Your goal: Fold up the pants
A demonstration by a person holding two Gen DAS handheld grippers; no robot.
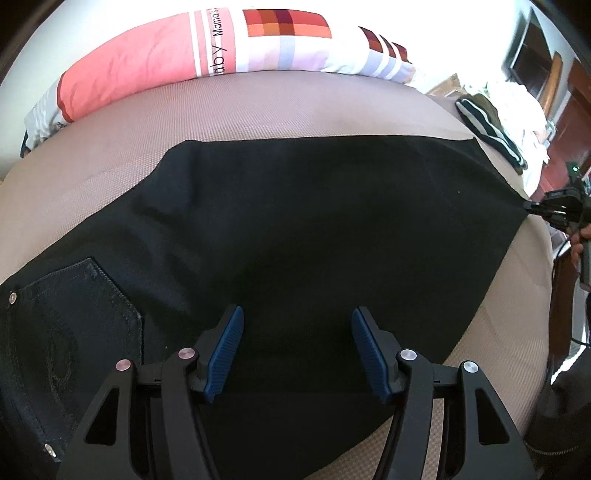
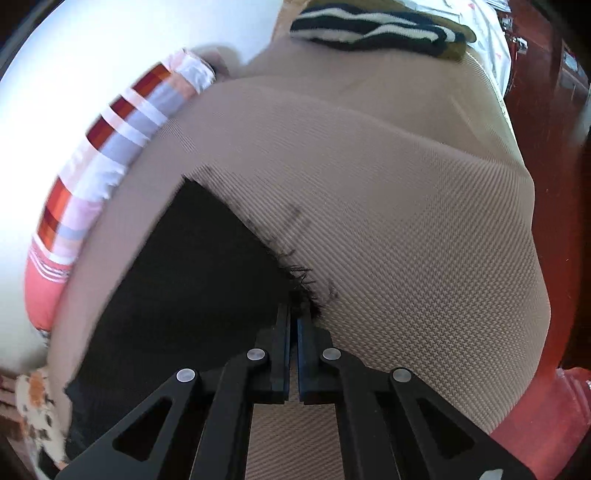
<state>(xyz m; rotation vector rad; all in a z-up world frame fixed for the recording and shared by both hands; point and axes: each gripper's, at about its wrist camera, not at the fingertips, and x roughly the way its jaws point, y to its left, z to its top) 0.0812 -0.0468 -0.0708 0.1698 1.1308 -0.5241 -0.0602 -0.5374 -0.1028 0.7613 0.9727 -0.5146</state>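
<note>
Left gripper (image 1: 297, 350): blue ribbed pads (image 1: 225, 354) spread wide, nothing between them; whether they touch the cloth below can't be told. They sit over the near edge of the black denim pants (image 1: 295, 229).

Right gripper (image 2: 293, 343): fingers pressed together, pinching the frayed hem corner of the pants (image 2: 177, 288). Loose black threads stick out just beside the tips.

Pants lie flat on the beige woven-texture mattress (image 1: 258, 110), one leg stretched from the left gripper out to the right gripper (image 1: 554, 212), which shows at the far right of the left view with the cloth drawn to a point at it.

Left view only: stitched back pocket with metal rivets (image 1: 74, 332), left of the pads. Pink-and-white patterned pillow (image 1: 166, 62) beyond the pants' far edge.

Right view only: frayed hem detail. Dark striped folded garment (image 2: 373, 29) at the mattress's far end, well apart from the pants; also in the left view, small.
</note>
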